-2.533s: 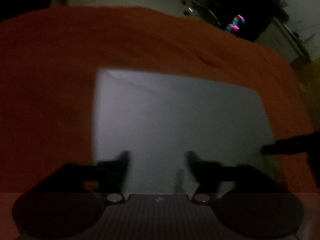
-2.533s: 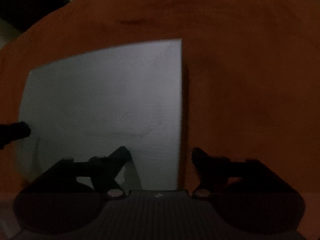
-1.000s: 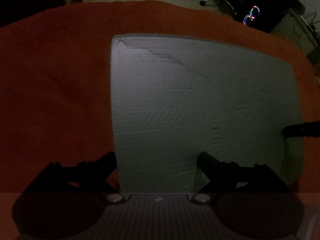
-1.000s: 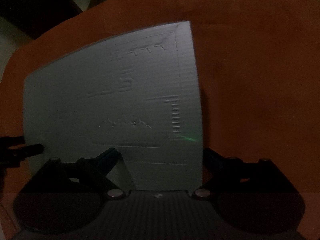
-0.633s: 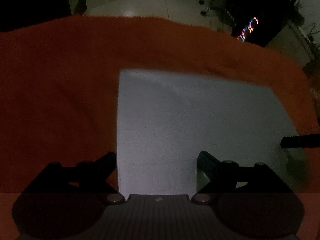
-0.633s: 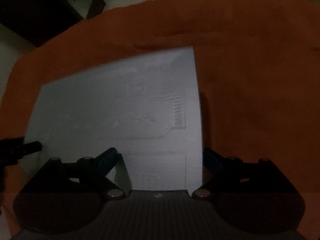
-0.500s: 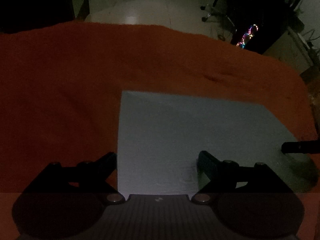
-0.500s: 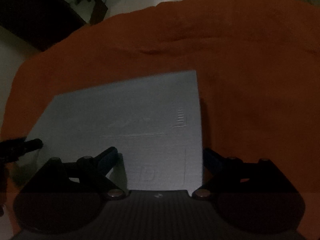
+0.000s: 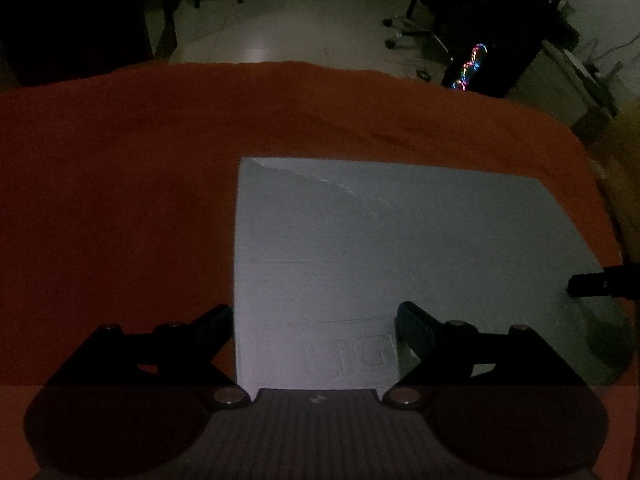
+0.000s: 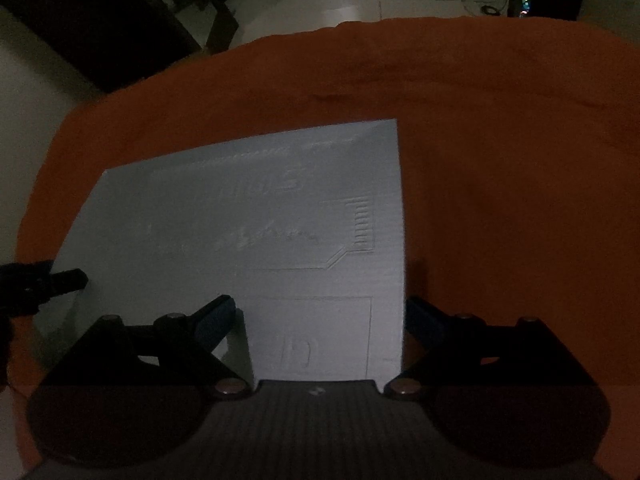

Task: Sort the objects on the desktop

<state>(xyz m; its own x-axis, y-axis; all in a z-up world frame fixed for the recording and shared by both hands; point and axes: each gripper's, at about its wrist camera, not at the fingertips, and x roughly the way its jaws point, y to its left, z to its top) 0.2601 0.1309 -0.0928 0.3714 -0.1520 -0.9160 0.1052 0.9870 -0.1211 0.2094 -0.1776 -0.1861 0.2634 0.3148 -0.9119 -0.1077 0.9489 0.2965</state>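
A large pale grey foam board (image 9: 400,240) with embossed marks hangs over the orange cloth (image 9: 120,200). My left gripper (image 9: 314,312) stands wide open: its left finger lies against the board's left edge and its right finger is over the board's face. In the right wrist view the board (image 10: 260,240) fills the middle. My right gripper (image 10: 320,302) is also wide open, with its right finger against the board's right edge. The board seems clamped between these two outer fingers and throws a shadow on the cloth (image 10: 520,200). Each view shows the other gripper's fingertip (image 9: 600,284) (image 10: 64,280) over the board.
The cloth-covered table ends at a far edge with pale floor (image 9: 260,32) beyond. A chair base (image 9: 412,28) and a dark case with coloured lights (image 9: 470,66) stand at the back right. Dark furniture (image 10: 100,20) is at the back left. The room is dim.
Both views have pulled up and back, so more of the table's far edge and floor shows. The board has kept its place against the fingers. The jaws stand as wide as before.
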